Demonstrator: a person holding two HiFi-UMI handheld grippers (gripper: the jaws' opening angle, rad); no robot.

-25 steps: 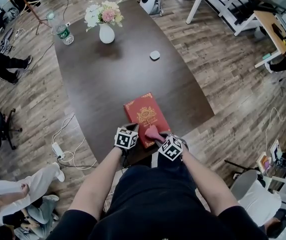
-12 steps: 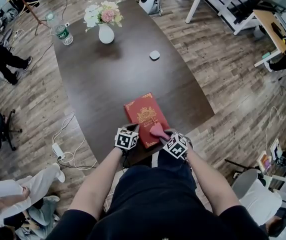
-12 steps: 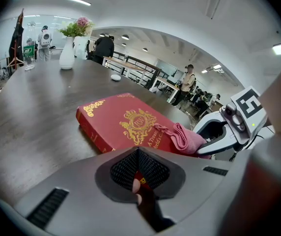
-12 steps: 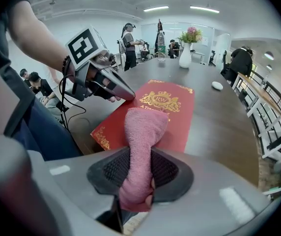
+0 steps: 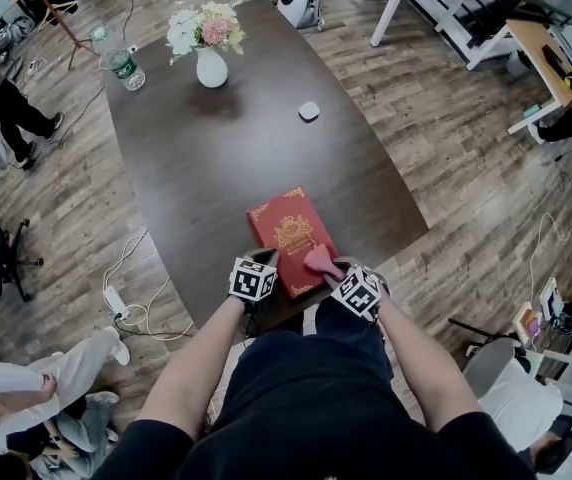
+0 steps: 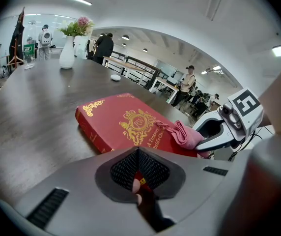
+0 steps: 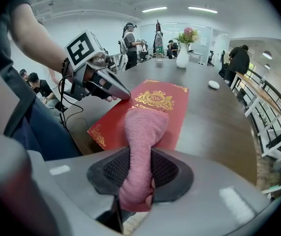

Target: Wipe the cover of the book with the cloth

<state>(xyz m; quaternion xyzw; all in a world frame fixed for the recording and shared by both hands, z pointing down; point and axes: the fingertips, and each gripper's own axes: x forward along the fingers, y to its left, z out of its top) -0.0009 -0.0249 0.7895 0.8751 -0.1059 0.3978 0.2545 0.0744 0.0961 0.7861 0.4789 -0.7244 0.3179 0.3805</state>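
The book (image 5: 288, 230) lay at the table's (image 5: 226, 158) near edge, and the left gripper (image 5: 265, 257) was clamped on its near corner. The right gripper (image 5: 337, 271) pinched the cloth (image 5: 320, 261), whose free end rested on the cover's near part. The wiping seemed only partly done, with the far part apparently left.

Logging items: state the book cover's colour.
The book cover is red with gold ornament and lettering; clearest in the left gripper view.

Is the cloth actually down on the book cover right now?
Touching. The left gripper view shows the cloth lying on the book cover, no gap beneath; the right gripper holds its other end.
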